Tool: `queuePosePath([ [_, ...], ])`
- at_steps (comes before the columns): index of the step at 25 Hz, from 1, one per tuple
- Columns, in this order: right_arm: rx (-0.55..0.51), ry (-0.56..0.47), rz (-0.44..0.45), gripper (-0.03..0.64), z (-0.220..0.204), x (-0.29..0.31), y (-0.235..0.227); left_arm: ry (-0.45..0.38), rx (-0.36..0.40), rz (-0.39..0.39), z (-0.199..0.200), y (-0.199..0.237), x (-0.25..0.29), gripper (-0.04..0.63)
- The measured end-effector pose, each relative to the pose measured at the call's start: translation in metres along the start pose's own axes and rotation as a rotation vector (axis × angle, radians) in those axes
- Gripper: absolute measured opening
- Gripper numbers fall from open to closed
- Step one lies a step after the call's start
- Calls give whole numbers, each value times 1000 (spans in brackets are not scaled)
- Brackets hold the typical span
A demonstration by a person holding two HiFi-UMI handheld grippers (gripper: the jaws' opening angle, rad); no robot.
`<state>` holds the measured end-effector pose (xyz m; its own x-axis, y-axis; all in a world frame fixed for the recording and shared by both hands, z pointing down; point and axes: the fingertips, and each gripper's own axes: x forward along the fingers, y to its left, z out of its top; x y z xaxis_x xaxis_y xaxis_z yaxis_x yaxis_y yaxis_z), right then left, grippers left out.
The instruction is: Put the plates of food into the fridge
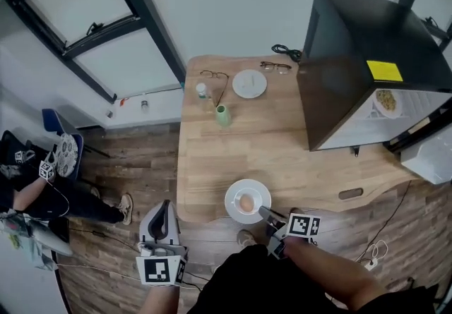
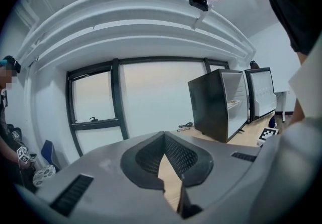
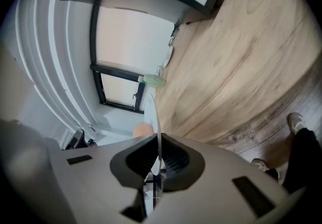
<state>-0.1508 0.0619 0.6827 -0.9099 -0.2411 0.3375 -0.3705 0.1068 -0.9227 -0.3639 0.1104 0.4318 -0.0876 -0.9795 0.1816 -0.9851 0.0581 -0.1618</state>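
Observation:
A white plate (image 1: 247, 201) with a round brownish piece of food (image 1: 246, 202) sits at the near edge of the wooden table (image 1: 233, 147). My right gripper (image 1: 263, 212) is shut on the plate's near right rim. In the right gripper view the plate (image 3: 152, 109) stands edge-on between the pads (image 3: 171, 160), with the food (image 3: 143, 130) to its left. My left gripper (image 1: 167, 205) hangs off the table's left side over the floor, its tips together and nothing held (image 2: 163, 135). The black fridge (image 1: 353, 73) stands open at the right with a plate of food (image 1: 386, 102) inside.
At the table's far end are another white plate (image 1: 249, 83), a green cup (image 1: 222, 116), a small bottle (image 1: 202, 89), two pairs of glasses (image 1: 275, 65) and a cable (image 1: 284, 52). A person (image 1: 42, 192) sits on the floor side at the left.

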Motion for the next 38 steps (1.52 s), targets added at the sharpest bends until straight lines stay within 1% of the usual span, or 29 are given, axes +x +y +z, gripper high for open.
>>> queuePosePath([
  [6, 29, -115, -24, 32, 55, -69, -11, -51, -6, -87, 29, -54, 41, 3],
  [12, 40, -215, -47, 32, 106, -133, -23, -92, -10, -149, 57, -111, 78, 3],
  [18, 45, -259, -38, 32, 144, -182, -34, -113, -12, -191, 76, -164, 107, 3],
  [20, 57, -284, -39, 32, 158, -197, -40, -118, -10, -198, 82, -179, 115, 3],
  [23, 78, -307, -64, 32, 177, -220, -51, -122, -8, -206, 89, -199, 125, 3],
  [26, 70, -323, -52, 32, 198, -234, -58, -125, -4, -204, 97, -214, 135, 3],
  [32, 69, -337, -53, 32, 234, -246, -71, -122, 9, -197, 103, -234, 153, 3],
  [38, 67, -320, -59, 32, 268, -251, -79, -125, 4, -177, 111, -251, 176, 3],
])
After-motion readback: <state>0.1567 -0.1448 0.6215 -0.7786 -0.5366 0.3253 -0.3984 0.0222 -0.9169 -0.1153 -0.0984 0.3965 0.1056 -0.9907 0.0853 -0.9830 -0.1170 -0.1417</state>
